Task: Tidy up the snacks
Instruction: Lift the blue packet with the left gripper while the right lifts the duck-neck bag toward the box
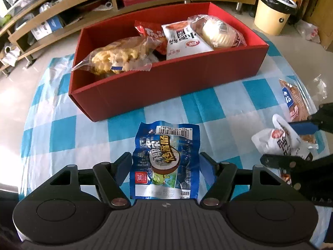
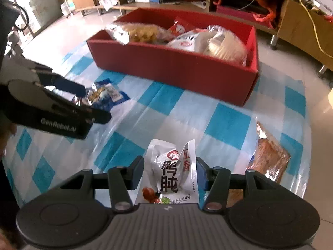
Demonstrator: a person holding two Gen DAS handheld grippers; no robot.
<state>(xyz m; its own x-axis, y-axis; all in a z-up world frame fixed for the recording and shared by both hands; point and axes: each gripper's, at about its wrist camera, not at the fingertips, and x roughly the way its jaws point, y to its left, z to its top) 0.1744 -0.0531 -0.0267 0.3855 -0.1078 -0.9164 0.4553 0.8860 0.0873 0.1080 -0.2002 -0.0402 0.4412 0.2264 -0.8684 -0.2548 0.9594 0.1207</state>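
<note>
Two packets are in hand: left gripper (image 1: pixel 165 164) holds its fingers against the blue packet's (image 1: pixel 166 158) edges, right gripper (image 2: pixel 169 171) pinches the white packet (image 2: pixel 172 173) narrowly, both near the worktop's front edge. Next, each needs lifting into the red box (image 1: pixel 166 83).

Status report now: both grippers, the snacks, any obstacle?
Left gripper closed on blue packet. Right gripper gripping white packet. Red box ahead, path clear.
</note>
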